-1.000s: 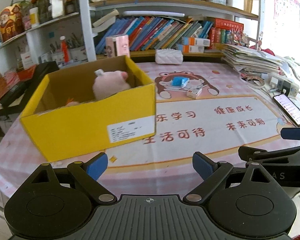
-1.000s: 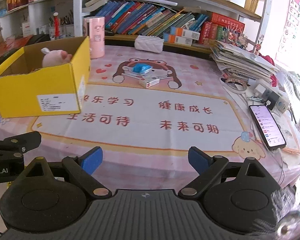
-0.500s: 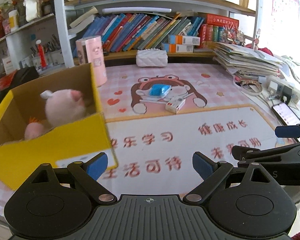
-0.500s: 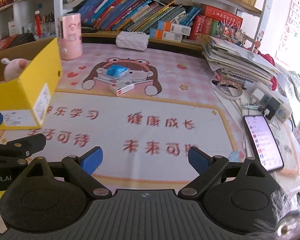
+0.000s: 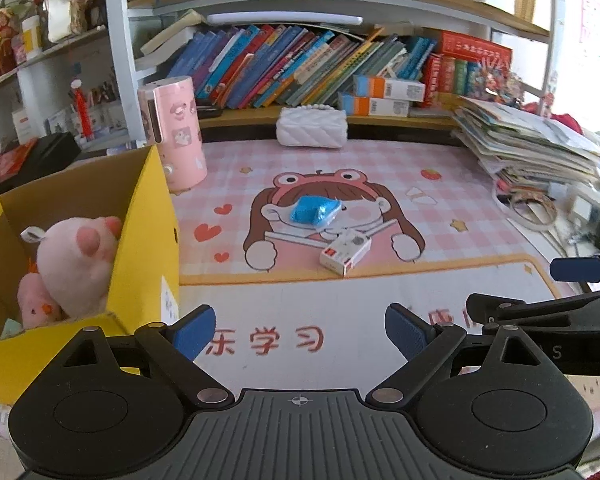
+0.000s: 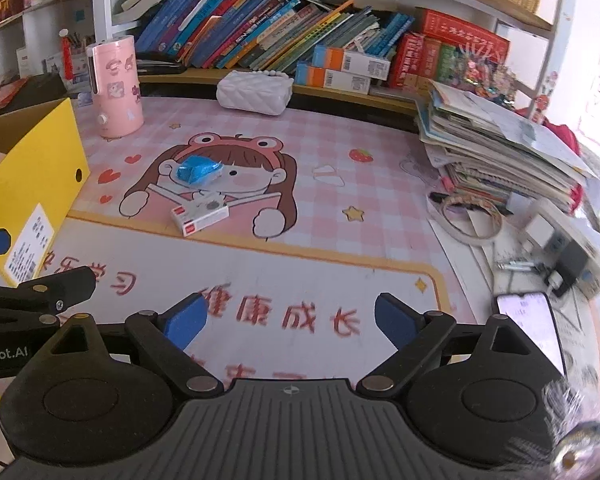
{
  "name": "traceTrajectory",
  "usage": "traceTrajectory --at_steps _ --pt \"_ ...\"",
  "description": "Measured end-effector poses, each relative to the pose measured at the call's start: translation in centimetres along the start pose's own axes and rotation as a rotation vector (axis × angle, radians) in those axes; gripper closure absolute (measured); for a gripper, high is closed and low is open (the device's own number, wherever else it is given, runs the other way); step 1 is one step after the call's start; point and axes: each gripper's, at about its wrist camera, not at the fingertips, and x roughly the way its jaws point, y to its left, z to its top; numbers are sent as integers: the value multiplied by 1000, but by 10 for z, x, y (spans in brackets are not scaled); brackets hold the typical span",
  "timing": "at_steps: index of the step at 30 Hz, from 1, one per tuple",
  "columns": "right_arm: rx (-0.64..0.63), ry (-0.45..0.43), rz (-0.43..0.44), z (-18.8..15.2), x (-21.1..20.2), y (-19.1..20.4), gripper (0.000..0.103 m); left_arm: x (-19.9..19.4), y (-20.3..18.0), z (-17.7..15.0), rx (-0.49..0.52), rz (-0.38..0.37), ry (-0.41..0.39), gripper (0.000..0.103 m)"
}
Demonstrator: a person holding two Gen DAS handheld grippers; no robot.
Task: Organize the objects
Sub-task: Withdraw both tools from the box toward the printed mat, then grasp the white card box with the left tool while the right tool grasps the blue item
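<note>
A yellow cardboard box (image 5: pixel 152 216) stands at the left of the table with a pink plush pig (image 5: pixel 76 260) inside. Out on the cartoon mat lie a crumpled blue packet (image 5: pixel 314 210) and a small white and red carton (image 5: pixel 345 250). My left gripper (image 5: pixel 300 330) hovers open over the mat, just right of the box, nothing between its blue pads. In the right wrist view the box (image 6: pixel 32 184), the blue packet (image 6: pixel 198 170) and the carton (image 6: pixel 200 214) lie ahead and left. My right gripper (image 6: pixel 290 320) is wide, its jaws closing slightly on nothing.
A pink cylinder (image 5: pixel 174 132) stands behind the box and a white quilted pouch (image 5: pixel 311 132) lies by the bookshelf. A tall stack of papers (image 6: pixel 496 148), a tape ring (image 6: pixel 470 220), chargers and a phone (image 6: pixel 528 328) crowd the right edge.
Both grippers have travelled right and forward over the table. The box has slid to the left edge of both views, and the blue packet and carton are nearer.
</note>
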Motion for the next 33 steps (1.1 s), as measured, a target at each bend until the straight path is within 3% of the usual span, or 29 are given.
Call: traceTrajectory --at_steps 11,19,21,28,33 --pt "-15 15 59 18 35 -23 17 31 -18 14 -15 51 27 11" --pt "1 12 37 31 58 -35 17 60 -24 21 -4 66 57 12" --pt "10 9 30 35 64 -38 18 69 -25 24 -3 57 65 17" --pt "36 -16 10 50 78 -46 18 105 -32 34 -15 36 100 18" --pt "43 -24 9 56 84 -47 18 128 -39 42 -5 15 105 28"
